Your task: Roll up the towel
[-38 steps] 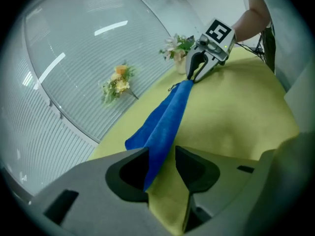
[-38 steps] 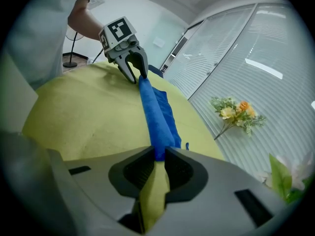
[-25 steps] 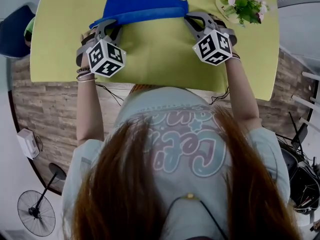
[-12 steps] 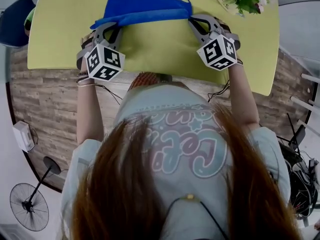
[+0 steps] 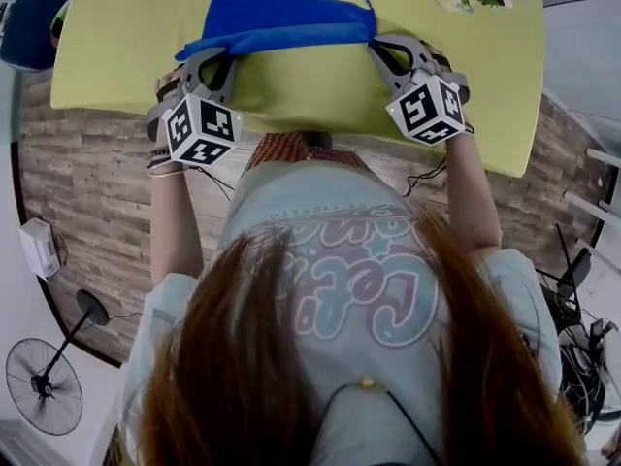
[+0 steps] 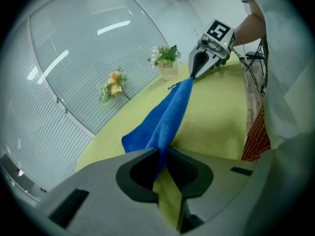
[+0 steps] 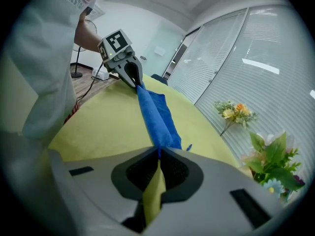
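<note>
Starting the roll, we pinch the towel [image 5: 281, 17] corners in the left gripper [image 6: 160, 154] fingers, just closed tighter, and the right gripper [image 7: 158, 156] fingers; next we turn it over beyond them.

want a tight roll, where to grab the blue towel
Grip the towel by both ends of its near edge, from the near side of the table: that edge runs straight. The left claw, whose jaws have just been closing, and right claw pinch those ends.

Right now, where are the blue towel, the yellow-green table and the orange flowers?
blue towel [image 5: 281, 13]: head view, on its flat middle.
yellow-green table [image 5: 310, 85]: head view, bare top below the towel.
orange flowers [image 7: 239, 107]: right gripper view, on the orange bloom.
</note>
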